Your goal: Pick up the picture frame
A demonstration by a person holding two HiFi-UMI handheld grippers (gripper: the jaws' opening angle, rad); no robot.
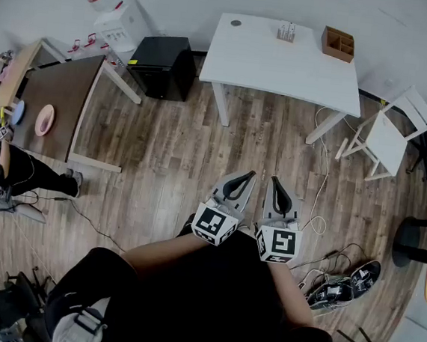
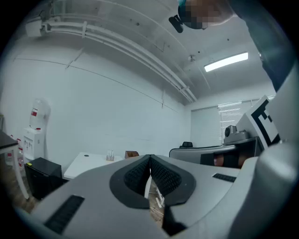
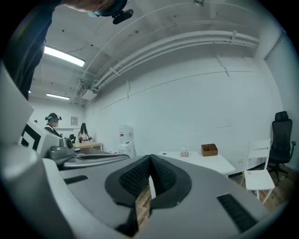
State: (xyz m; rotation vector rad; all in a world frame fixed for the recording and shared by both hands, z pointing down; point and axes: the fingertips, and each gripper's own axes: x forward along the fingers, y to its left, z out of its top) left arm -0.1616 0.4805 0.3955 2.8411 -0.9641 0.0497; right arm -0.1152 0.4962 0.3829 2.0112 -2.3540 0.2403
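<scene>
No picture frame can be made out in any view. Both grippers are held close in front of the person's body, above the wooden floor, pointing toward the white table (image 1: 284,64). The jaws of the left gripper (image 1: 251,176) are shut with nothing between them, and its pads meet at the tip in the left gripper view (image 2: 149,159). Right beside it, the right gripper (image 1: 274,180) is also shut and empty, as the right gripper view (image 3: 150,159) shows. On the table stand a brown wooden box (image 1: 338,43) and a small clear holder (image 1: 286,32).
A black cabinet (image 1: 162,65) and a water dispenser (image 1: 112,10) stand left of the white table. A brown table (image 1: 59,99) with a pink plate (image 1: 45,119) is at far left, beside a person. A white chair (image 1: 390,131) is at right; shoes (image 1: 345,284) and cables lie on the floor.
</scene>
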